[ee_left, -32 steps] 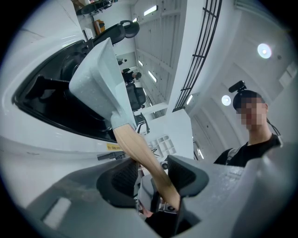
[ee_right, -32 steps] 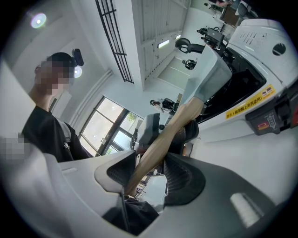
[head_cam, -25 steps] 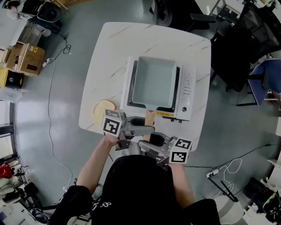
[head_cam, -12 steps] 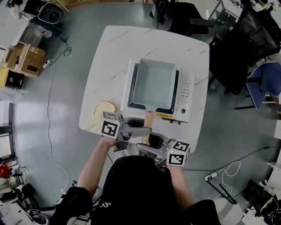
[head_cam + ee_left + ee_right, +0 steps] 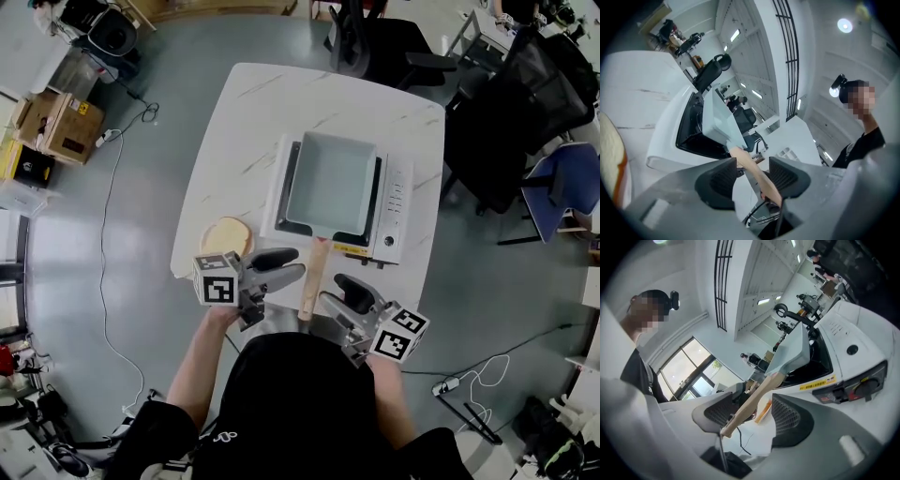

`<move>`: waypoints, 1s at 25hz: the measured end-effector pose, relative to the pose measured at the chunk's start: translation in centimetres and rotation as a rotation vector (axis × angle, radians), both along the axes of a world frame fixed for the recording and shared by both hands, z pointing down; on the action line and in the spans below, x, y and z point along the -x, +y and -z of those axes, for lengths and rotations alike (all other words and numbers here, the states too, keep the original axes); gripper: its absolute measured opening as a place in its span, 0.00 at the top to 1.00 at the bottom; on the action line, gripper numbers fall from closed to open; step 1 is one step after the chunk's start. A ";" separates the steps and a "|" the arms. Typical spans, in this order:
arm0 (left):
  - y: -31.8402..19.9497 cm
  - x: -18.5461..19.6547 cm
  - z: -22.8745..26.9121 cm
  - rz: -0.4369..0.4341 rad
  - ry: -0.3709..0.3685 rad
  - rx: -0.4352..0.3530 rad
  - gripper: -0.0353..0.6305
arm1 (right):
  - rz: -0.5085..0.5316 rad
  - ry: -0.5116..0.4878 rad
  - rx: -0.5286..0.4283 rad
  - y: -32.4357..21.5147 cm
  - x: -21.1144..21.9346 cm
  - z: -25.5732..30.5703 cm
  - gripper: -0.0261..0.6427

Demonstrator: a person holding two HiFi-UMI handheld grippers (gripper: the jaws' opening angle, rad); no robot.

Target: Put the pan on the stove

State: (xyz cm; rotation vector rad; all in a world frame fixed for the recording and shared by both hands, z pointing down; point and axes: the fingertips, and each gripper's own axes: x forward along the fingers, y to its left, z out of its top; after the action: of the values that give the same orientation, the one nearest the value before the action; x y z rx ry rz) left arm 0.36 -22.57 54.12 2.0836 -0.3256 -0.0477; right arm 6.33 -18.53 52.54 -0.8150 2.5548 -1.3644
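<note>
The pan [image 5: 331, 178], rectangular, pale and empty, is set on the stove [image 5: 396, 202]. Its wooden handle [image 5: 312, 277] is pointed at the person, so the long axis runs from far to near and the handle's end is carried past the near edge of the counter [image 5: 246, 122]. A round tan disc [image 5: 225, 234] is laid left of the handle. The left gripper [image 5: 298, 263] and right gripper [image 5: 330, 289] are held either side of the handle. Both jaws are spread apart and the handle is untouched. Chairs [image 5: 506, 103] are seen beyond the counter.
</note>
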 end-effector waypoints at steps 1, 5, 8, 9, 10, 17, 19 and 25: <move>-0.2 0.2 0.3 0.023 -0.012 -0.022 0.63 | -0.026 0.010 -0.020 -0.4 -0.4 0.4 0.61; -0.6 0.8 1.7 0.083 -0.047 -0.113 0.64 | -0.090 0.077 -0.104 -1.4 -1.2 1.8 0.75; -1.0 0.9 3.4 0.144 -0.093 -0.172 0.70 | -0.115 0.130 -0.162 -2.0 -1.6 2.6 0.82; -1.1 0.8 3.8 0.157 -0.124 -0.206 0.72 | -0.126 0.145 -0.181 -2.1 -1.7 3.0 0.84; -1.2 0.7 4.1 0.168 -0.157 -0.244 0.76 | -0.137 0.158 -0.200 -2.3 -1.9 3.3 0.86; -1.3 0.0 7.2 0.213 -0.264 -0.440 0.80 | -0.181 0.227 -0.307 -3.2 -2.4 5.8 0.98; -1.5 0.1 8.0 0.244 -0.281 -0.483 0.82 | -0.187 0.255 -0.335 -3.4 -2.4 6.4 0.98; -2.5 0.7 9.5 0.356 -0.365 -0.548 0.95 | -0.291 0.391 -0.425 -4.3 -3.6 8.1 0.98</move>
State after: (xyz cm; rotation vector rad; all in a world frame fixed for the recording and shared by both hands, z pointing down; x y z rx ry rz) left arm -0.35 -25.10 44.65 2.5461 -0.9961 0.0364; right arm 9.88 -22.78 44.39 -1.3962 2.7026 -0.5916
